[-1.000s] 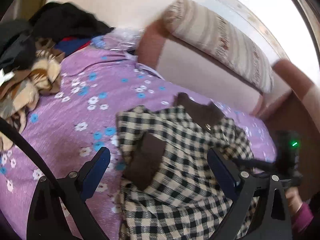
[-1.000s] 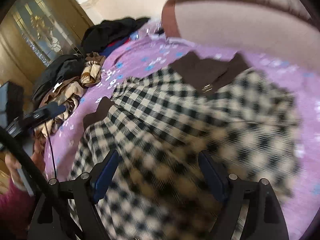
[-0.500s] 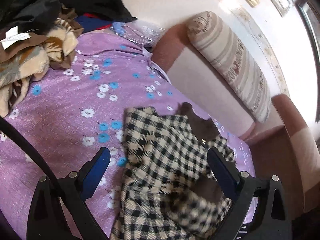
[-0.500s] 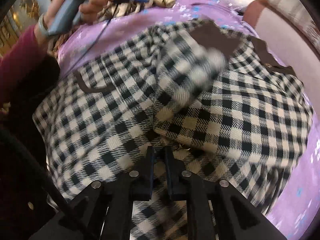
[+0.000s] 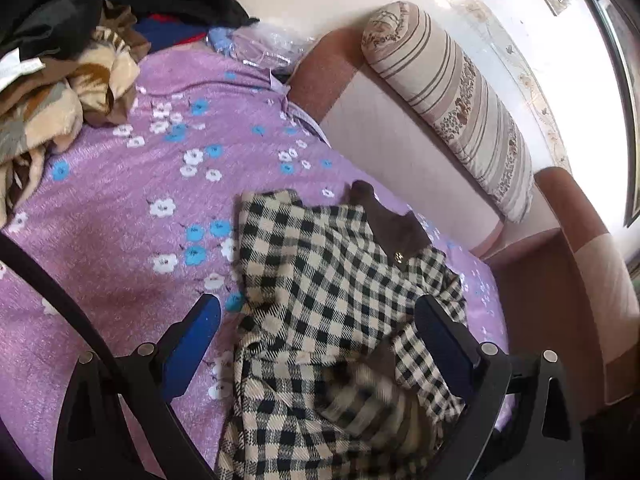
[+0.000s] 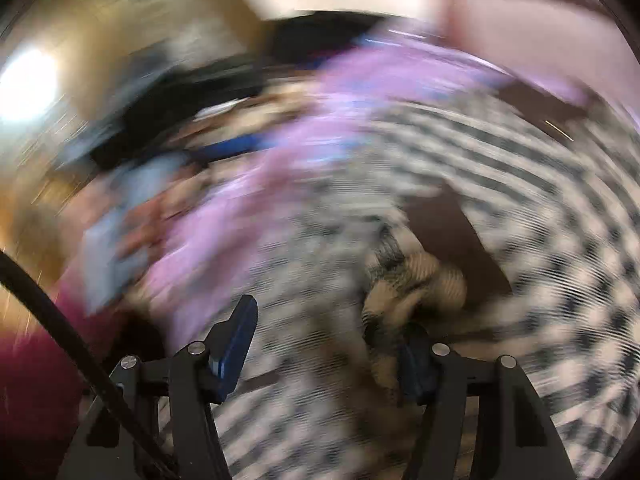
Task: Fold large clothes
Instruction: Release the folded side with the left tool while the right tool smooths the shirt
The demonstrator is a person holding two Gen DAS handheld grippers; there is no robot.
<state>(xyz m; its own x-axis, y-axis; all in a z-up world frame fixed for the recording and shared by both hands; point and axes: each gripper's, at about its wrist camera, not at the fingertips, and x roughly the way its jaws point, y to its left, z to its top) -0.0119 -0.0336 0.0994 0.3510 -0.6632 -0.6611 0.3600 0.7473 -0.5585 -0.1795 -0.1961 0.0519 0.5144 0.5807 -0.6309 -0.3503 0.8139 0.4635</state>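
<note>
**Checked coat half folded on a flowered bed**

Coat [image 5: 332,312] in a black-and-cream check, with a dark brown collar and a small gold button, lay rumpled on the near right part of the purple bedspread [image 5: 120,216], which was printed with white and blue flowers. No brand or readable writing showed; a white tag [image 5: 18,68] sat on the clothes pile at the far left, its print too small to make out.

That pile [image 5: 60,92] held tan, brown and black garments, well apart from the coat. Crinkled clear plastic [image 5: 264,46] lay at the far edge of the bed. A striped bolster [image 5: 452,96] rested along the pink headboard [image 5: 400,152] on the right.

The left gripper [image 5: 320,344] hung over the coat with its jaws wide, pads clear of the cloth.

The right wrist view was heavily blurred. The right gripper [image 6: 328,344] had its jaws opening, with checked fabric bunched between them near the right pad; whether that pad touched the cloth could not be told. A maroon sleeve [image 6: 28,392] showed at the near left.
</note>
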